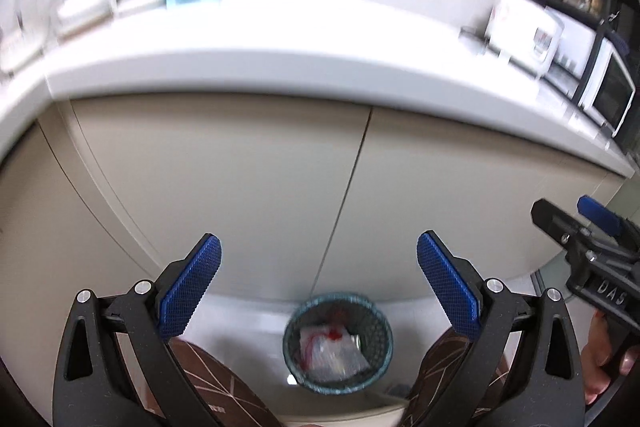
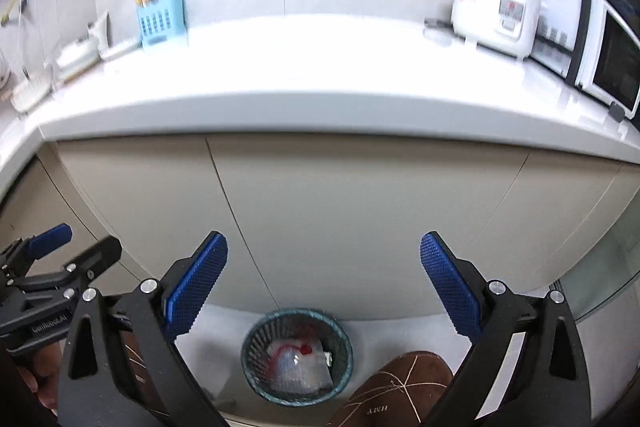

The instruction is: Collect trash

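Trash [image 2: 298, 363] lying in bin [image 2: 296, 357], below and ahead of both grippers, on floor against cabinet. Left gripper [image 1: 319, 283] and right gripper [image 2: 324, 281] hanging spread wide, pinching nothing, likely because load is already dropped.

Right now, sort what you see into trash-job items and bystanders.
Job:
- mesh bin on the floor by the cabinet
- clear plastic wrappers inside it
- left tool and right tool, both open, empty

Bystanders:
- blue utensil holder
- rice cooker
- microwave
- brown slippers
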`<action>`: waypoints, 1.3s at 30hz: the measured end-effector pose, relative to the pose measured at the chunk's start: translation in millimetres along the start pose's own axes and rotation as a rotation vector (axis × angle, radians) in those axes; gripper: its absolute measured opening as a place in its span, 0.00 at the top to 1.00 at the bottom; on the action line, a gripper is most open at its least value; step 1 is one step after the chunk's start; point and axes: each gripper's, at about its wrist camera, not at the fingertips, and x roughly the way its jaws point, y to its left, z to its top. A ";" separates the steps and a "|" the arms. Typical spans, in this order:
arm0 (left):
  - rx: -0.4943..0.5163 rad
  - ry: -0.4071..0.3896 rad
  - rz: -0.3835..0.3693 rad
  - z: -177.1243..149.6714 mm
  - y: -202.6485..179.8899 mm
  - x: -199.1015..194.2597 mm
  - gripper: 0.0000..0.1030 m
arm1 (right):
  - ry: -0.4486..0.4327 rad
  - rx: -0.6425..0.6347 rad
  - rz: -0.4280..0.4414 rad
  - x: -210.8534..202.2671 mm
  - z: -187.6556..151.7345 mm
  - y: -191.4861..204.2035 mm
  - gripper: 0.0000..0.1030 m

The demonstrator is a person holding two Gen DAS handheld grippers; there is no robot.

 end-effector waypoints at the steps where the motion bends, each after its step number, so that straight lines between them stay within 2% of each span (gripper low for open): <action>1: 0.003 -0.015 0.000 7.4 -1.8 -9.5 0.06 | -0.010 0.006 0.004 -8.5 5.7 -0.8 0.09; 7: 0.016 -0.086 0.000 40.2 -10.4 -57.9 0.06 | -0.075 0.006 -0.017 -52.8 29.0 0.8 0.09; 14: 0.025 -0.116 -0.015 52.4 -18.8 -84.8 0.06 | -0.112 0.025 -0.031 -81.9 40.2 -3.7 0.09; 39: 0.030 -0.081 -0.004 53.5 -13.1 -80.7 0.06 | -0.107 0.005 -0.036 -84.6 42.6 1.9 0.09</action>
